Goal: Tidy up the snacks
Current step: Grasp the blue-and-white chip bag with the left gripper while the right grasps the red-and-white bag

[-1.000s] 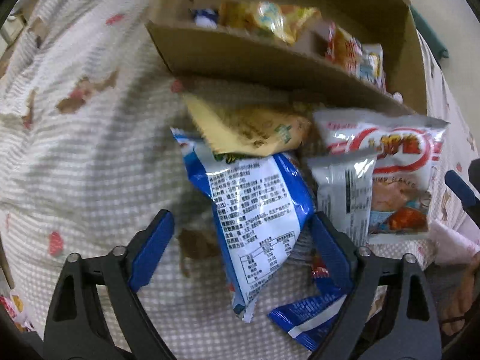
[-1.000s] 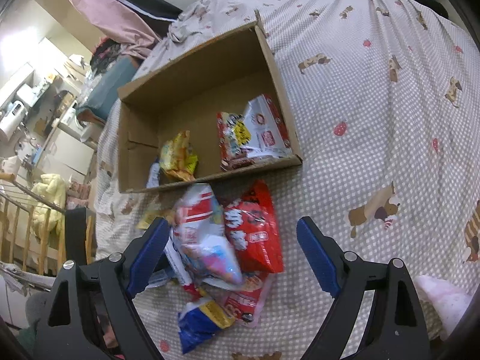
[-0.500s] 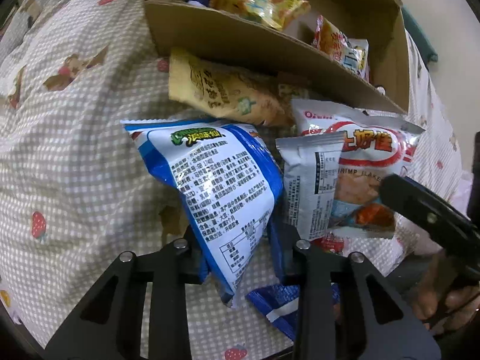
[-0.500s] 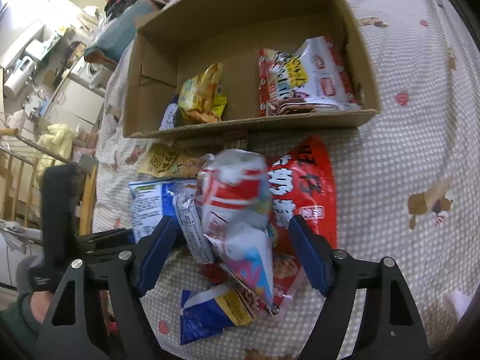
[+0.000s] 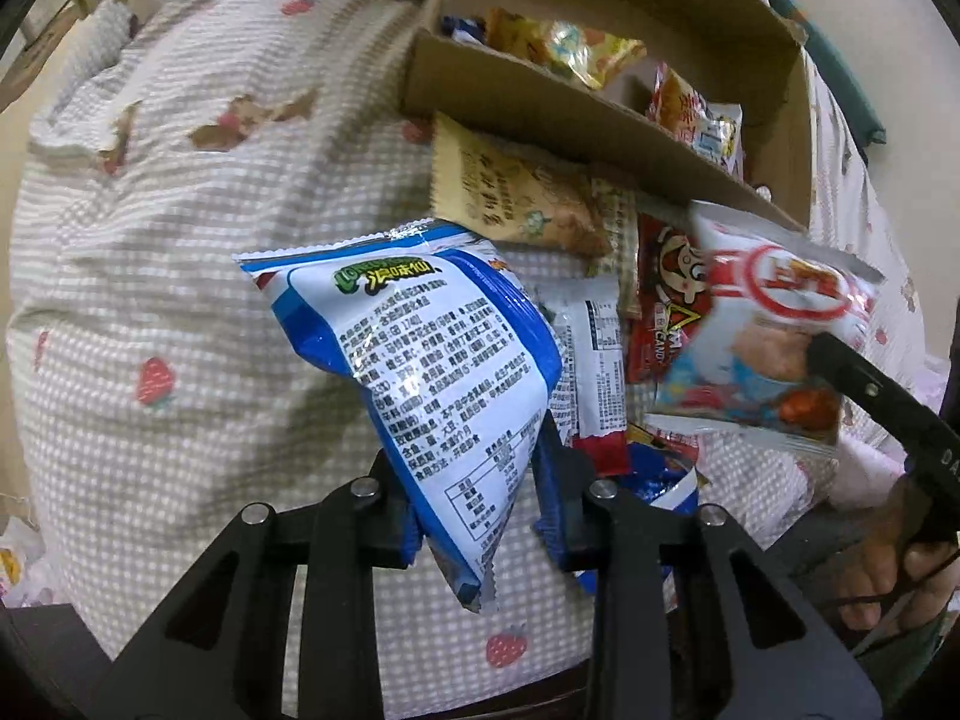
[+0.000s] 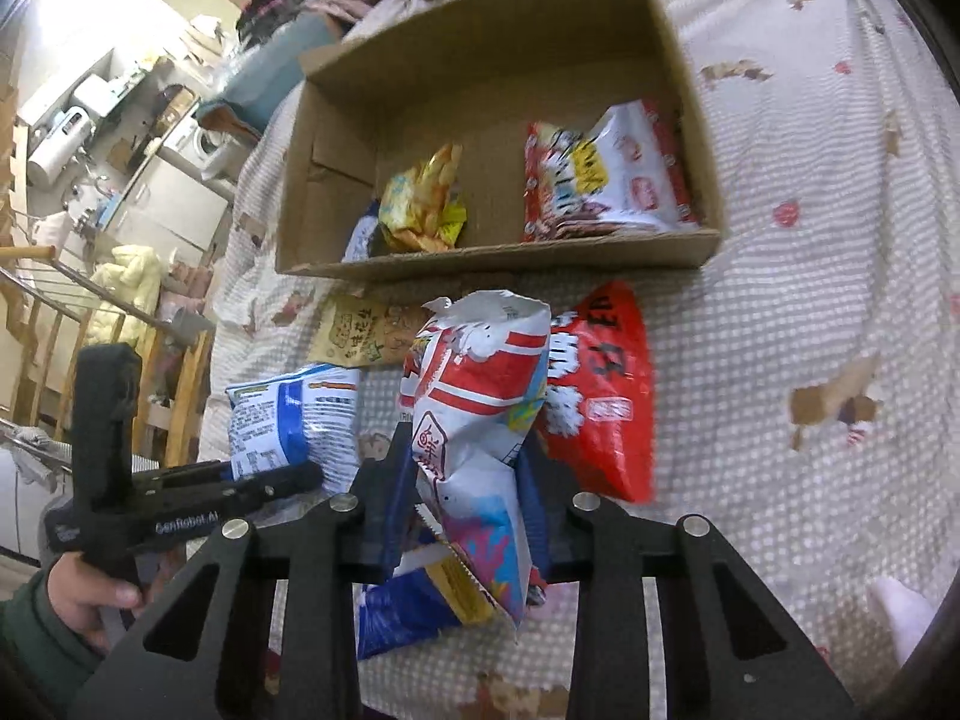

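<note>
Snacks sit piled on a dotted bedspread (image 6: 810, 276) at centre frame, just below a cardboard box (image 6: 498, 60) w/ a yellow packet (image 6: 423, 204) and a red-and-white packet (image 6: 606, 180) inside. Left gripper (image 5: 480, 498), bottom centre of its view, is clamped on the lower end of a blue-and-white bag (image 5: 432, 360). Right gripper (image 6: 468, 504), jaws closing, pinches a red-and-white bag (image 6: 480, 396), w/ a red bag (image 6: 600, 384) lying to its right on the cloth.

surface: checked bedspread (image 6: 810, 300) | on it: cardboard box (image 6: 492, 258), red snack bag (image 6: 606, 396), yellow packet (image 6: 360, 330)
</note>
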The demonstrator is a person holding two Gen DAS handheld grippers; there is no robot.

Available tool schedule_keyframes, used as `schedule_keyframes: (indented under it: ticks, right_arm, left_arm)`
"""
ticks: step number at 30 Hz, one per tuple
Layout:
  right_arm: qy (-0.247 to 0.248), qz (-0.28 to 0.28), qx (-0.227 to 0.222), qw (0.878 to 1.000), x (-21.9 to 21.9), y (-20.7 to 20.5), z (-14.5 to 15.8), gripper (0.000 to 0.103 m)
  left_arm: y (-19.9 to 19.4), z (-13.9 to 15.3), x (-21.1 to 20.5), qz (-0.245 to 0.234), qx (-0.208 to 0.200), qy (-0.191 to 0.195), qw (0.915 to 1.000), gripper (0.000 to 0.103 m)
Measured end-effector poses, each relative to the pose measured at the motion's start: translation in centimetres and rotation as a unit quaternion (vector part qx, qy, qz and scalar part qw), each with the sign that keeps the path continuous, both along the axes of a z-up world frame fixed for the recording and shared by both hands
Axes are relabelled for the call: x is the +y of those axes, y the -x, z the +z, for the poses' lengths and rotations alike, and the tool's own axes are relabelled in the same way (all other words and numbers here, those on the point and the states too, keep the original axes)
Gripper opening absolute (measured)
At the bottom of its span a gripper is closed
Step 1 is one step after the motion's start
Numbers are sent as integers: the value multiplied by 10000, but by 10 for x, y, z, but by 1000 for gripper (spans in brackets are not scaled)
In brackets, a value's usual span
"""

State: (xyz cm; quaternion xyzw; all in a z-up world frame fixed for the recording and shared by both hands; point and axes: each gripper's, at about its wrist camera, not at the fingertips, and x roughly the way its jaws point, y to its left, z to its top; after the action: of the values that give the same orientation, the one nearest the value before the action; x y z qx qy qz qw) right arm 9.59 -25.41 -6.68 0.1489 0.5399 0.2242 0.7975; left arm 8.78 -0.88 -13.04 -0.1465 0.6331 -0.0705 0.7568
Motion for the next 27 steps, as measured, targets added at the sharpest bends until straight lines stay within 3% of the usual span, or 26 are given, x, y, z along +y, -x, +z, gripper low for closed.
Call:
schedule_keyframes:
  ticks: [4, 9, 19, 27]
  right_arm:
    - [-346, -53, -195, 9992, -13, 9, 13, 33]
    - [-414, -59, -267, 9988, -14, 13, 19, 33]
    - [-680, -96, -551, 9961, -14, 11, 34, 33]
    - [-1049, -196, -889, 9903, -19, 8, 52, 33]
  left_arm:
    - [6, 5, 16, 52, 63, 286, 9996, 26]
    - [17, 21, 23, 108, -185, 291, 9993, 25]
    - [32, 64, 26, 28, -953, 180, 9953, 22]
    - [21, 114, 14, -106, -1719, 84, 9850, 21]
